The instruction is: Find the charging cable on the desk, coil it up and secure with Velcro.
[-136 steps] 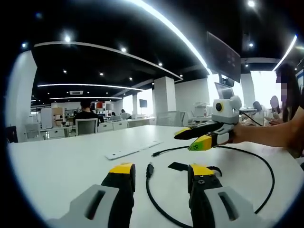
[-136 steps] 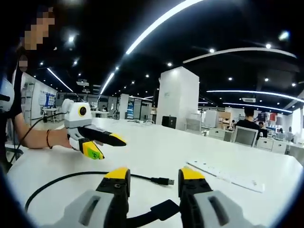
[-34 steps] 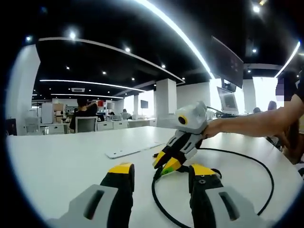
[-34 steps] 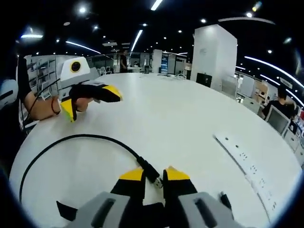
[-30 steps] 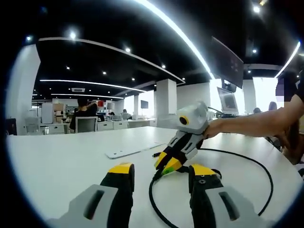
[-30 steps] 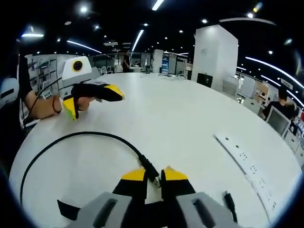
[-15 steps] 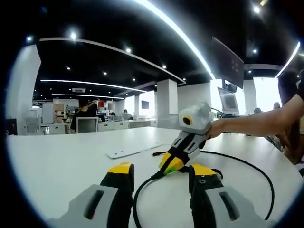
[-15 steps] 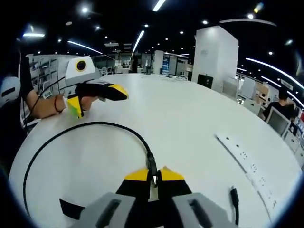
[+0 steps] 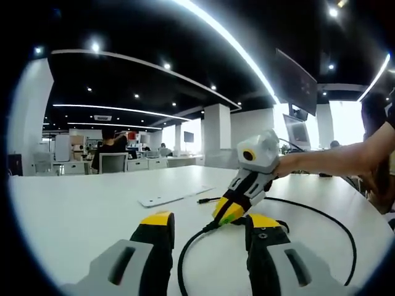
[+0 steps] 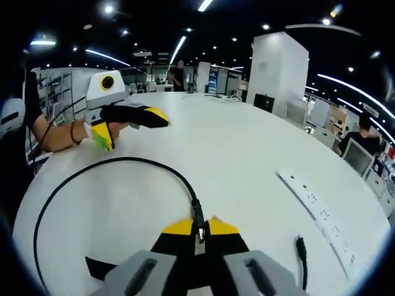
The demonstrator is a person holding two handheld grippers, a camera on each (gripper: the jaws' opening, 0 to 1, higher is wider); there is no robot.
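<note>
The black charging cable [image 10: 143, 161] lies in a wide loop on the white desk [image 10: 247, 154]. My right gripper [image 10: 200, 227] is shut on the plug at one end of it. In the left gripper view that same right gripper [image 9: 229, 213] reaches in from the right, pinching the plug just above the desk, and the cable [image 9: 182, 262] drops away from it. The cable's other plug [image 10: 301, 245] rests loose on the desk. A black Velcro strap [image 10: 102, 266] lies on the cable near my right jaws. My left gripper [image 9: 210, 221] is open and holds nothing; it is also visible as the left gripper [image 10: 131, 128].
A white power strip [image 10: 313, 206] lies flat on the desk to the right; the same power strip [image 9: 173, 197] appears beyond my left jaws. Office desks, chairs and seated people are far behind. A person's forearm [image 9: 333, 159] extends from the right.
My right gripper has shut on the cable plug and drawn it a little across the desk, reshaping the loop. The left gripper has stayed open and almost still.
</note>
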